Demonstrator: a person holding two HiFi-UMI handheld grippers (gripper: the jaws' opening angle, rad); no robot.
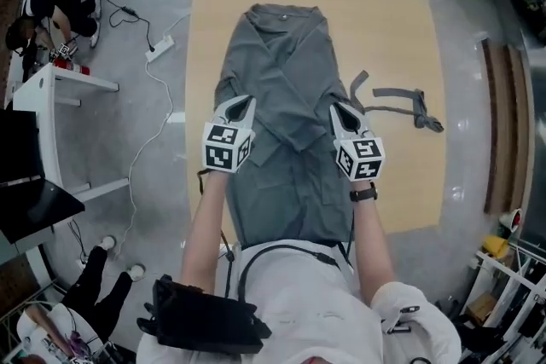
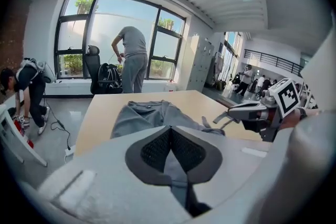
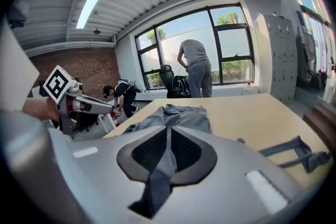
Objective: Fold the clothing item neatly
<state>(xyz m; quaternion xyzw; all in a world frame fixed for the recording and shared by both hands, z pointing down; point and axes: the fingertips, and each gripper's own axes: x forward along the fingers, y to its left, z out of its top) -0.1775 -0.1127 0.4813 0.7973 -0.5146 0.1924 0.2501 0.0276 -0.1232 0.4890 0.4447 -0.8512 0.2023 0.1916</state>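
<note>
A grey garment [image 1: 286, 89] lies lengthwise on the wooden table [image 1: 409, 30], its collar at the far end and its near end hanging over the table's front edge. My left gripper [image 1: 242, 106] is shut on a fold of the grey cloth at the garment's left edge; that cloth shows pinched between its pads [image 2: 157, 150]. At the garment's right edge my right gripper [image 1: 340, 112] is shut on cloth, and a strip of it hangs down between its pads [image 3: 186, 152]. Both hold the cloth lifted above the table. Each gripper view shows the other gripper, the right gripper [image 2: 227, 115] and the left gripper [image 3: 105, 108].
A loose grey belt [image 1: 401, 102] lies on the table right of the garment. A white shelf unit [image 1: 51, 98] and a cable with a power strip [image 1: 159, 47] are on the floor at the left. Two people [image 3: 195, 68] and an office chair [image 2: 93, 68] are by the window beyond the table.
</note>
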